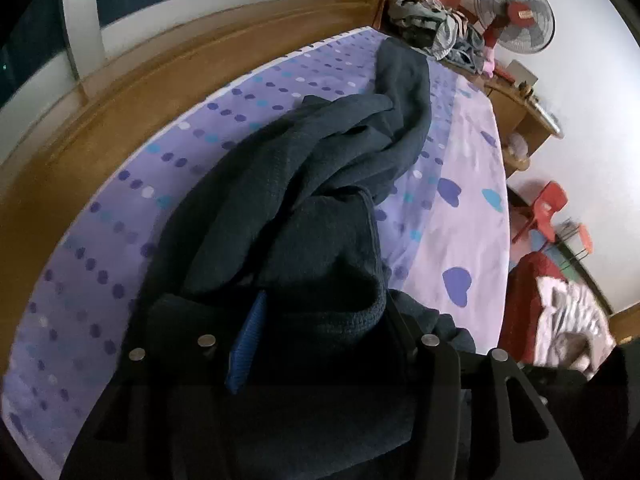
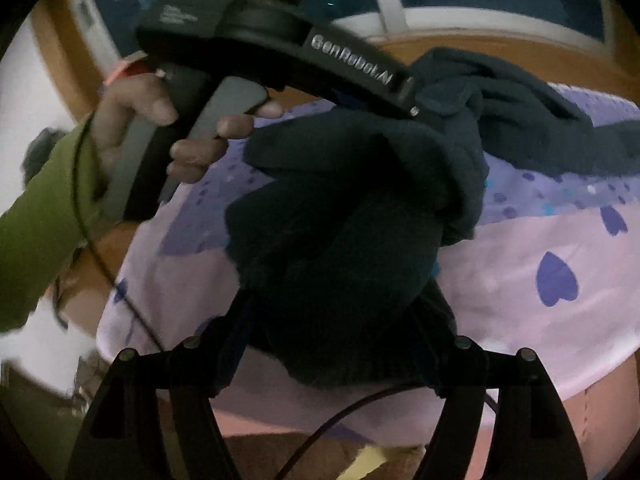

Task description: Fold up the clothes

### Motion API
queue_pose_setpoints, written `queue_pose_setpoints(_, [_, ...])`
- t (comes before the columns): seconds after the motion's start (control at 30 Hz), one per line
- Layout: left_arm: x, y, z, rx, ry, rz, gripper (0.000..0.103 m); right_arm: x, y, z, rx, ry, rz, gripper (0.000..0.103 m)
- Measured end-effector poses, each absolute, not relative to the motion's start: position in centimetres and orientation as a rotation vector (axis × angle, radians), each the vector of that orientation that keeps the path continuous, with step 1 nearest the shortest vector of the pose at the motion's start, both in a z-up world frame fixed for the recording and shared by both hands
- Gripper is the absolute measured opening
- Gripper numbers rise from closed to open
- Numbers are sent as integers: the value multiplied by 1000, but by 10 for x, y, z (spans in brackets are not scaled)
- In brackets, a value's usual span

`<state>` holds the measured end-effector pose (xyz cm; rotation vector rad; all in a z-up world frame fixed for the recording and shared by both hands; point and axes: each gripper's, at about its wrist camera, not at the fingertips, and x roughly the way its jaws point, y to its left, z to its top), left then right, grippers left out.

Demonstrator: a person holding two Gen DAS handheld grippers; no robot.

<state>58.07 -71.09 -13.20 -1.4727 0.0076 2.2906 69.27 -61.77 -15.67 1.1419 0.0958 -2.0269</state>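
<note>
At the left of the right wrist view, a hand (image 2: 160,128) in a green sleeve (image 2: 36,216) grips the handle of the left gripper (image 1: 276,320), whose jaws are clenched on a bunch of the dark navy garment (image 1: 304,184). That garment trails in a twisted rope across the purple dotted bedsheet (image 1: 452,236) toward a clothes pile (image 1: 424,20) and a standing fan (image 1: 516,12) at the far right. The right gripper (image 2: 340,344) likewise grasps a thick fold of the same garment, lifted just above the sheet's near edge.

Bare bedsheet (image 1: 460,216) lies open right of the bunched dark garment (image 1: 304,184).
</note>
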Motion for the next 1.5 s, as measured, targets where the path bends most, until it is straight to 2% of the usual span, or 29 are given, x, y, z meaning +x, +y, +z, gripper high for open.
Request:
queue_pose_setpoints(0.1, [580,-717,-136,-1441,-63,2278,51,686,-627,-162,1186,73,-2075,70])
queue_pose_setpoints(0.13, [581,-719,-137,-1427,-86,2277,39,684,-630,-163,1200,65,-2090,65])
queue_pose_setpoints(0.17, [585,-724,-135,-1415,-129,2279,29,682,-628,-161,1203,41,-2090,44])
queue_pose_setpoints(0.2, [588,-728,-132,-1403,-171,2281,26,680,-626,-160,1206,17,-2091,17])
queue_pose_setpoints(0.23, [594,-733,-130,-1387,-200,2289,20,678,-624,-158,1208,-8,-2093,10])
queue_pose_setpoints(0.4, [644,-789,-72,-1151,-427,2516,6,663,-564,-108,1077,-303,-2246,7])
queue_pose_setpoints(0.47, [665,-812,-49,-1046,-519,2597,6,659,-535,-77,975,-411,-2316,7])
queue_pose_setpoints(0.57, [704,-836,-18,-925,-579,2703,6,654,-501,-33,805,-469,-2402,7])
queue_pose_setpoints(0.67, [729,-843,10,-828,-571,2768,6,660,-492,13,626,-492,-2436,7])
queue_pose_setpoints(0.87, [790,-855,90,-490,-535,2923,6,653,-497,108,347,-351,-2386,7])
queue_pose_setpoints(1.0, [826,-852,143,-360,-426,3029,6,671,-521,172,236,-318,-2238,7])
queue_pose_setpoints(1.17, [862,-843,203,-245,-274,3140,6,676,-549,229,180,-378,-2038,7])
queue_pose_setpoints(1.37, [905,-831,275,-98,-79,3256,6,679,-550,239,145,-407,-2005,7])
queue_pose_setpoints(1.5, [848,-818,232,-350,-140,3162,7,659,-525,211,219,-442,-2073,7])
